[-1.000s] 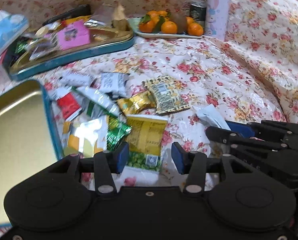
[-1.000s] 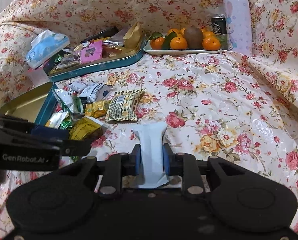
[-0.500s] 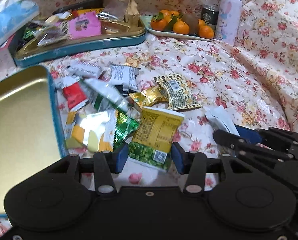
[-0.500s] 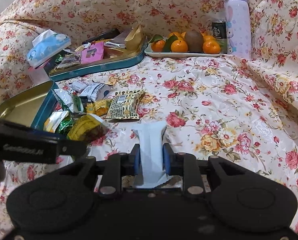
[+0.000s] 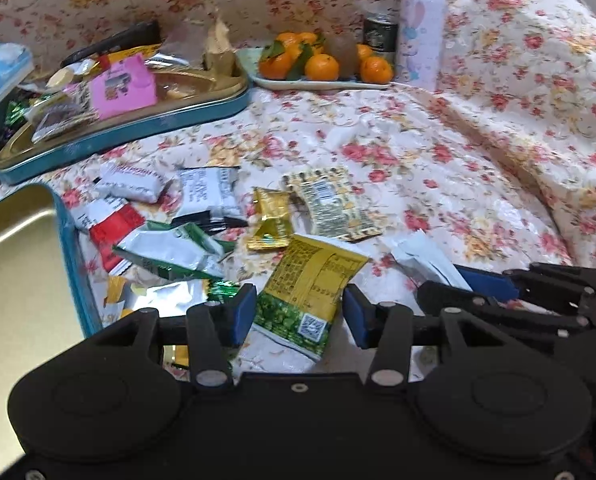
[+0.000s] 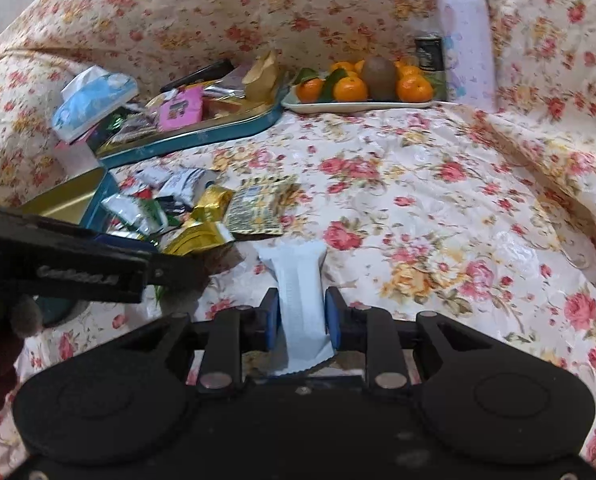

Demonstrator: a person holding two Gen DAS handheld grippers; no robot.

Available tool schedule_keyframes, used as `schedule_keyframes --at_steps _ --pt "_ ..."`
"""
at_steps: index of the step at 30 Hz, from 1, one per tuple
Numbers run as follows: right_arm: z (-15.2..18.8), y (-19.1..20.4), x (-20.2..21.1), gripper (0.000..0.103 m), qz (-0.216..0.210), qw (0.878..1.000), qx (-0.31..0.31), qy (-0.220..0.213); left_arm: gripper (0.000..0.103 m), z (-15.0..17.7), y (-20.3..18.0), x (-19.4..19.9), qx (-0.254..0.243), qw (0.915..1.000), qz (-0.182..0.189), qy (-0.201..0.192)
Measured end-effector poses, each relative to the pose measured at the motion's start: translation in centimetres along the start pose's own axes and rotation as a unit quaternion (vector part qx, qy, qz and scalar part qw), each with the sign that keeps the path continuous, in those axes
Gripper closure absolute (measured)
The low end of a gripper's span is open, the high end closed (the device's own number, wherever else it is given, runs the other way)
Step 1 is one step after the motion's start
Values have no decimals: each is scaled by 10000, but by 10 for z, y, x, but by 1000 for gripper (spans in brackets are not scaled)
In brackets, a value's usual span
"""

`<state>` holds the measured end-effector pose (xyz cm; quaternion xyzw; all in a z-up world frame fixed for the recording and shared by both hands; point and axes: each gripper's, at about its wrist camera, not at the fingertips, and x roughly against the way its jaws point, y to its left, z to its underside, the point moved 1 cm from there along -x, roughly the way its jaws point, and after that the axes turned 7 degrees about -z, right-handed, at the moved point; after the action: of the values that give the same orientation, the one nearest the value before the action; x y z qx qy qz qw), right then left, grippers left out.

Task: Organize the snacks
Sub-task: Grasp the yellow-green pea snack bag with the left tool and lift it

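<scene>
Right gripper pinches a white snack packet, just beside the snack pile; left gripper is wide apart around a yellow-green pea bag in that pile; an empty gold tin touches the pile.

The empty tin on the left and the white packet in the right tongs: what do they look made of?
The empty tin looks like metal: a glossy gold inside that mirrors light, teal-painted wall. The white packet looks like thin matte plastic film, probably: crimped serrated ends, and it bends softly between the right tongs.
</scene>
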<state>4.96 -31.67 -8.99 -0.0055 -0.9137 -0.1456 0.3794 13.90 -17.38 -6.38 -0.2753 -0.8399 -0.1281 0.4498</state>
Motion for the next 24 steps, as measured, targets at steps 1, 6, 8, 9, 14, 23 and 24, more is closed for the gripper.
schedule_keyframes --at_steps 1,6,8,9,14,23,24 --pt "0 -2 1 77 45 10000 -52 -5 48 0 -1 1 -66 10000 53 -13" --pt "2 -10 4 77 39 9999 -135 -29 47 -1 -11 1 -682 9975 -150 -99" --pt "2 -9 4 77 53 10000 -74 -25 47 -4 -12 2 -830 9962 -208 -149" --pt "2 -8 4 77 63 10000 -46 -25 47 -6 -12 2 -897 9957 -191 -159" --pt "4 -7 3 77 62 10000 -32 -37 47 -12 -16 -12 -1233 9923 -63 90" --pt "5 -7 3 76 78 9999 8 -67 50 -12 -18 -23 -779 9968 -42 198" --pt "5 -6 3 76 87 9999 11 -73 53 -12 -19 -22 -713 9973 -71 183"
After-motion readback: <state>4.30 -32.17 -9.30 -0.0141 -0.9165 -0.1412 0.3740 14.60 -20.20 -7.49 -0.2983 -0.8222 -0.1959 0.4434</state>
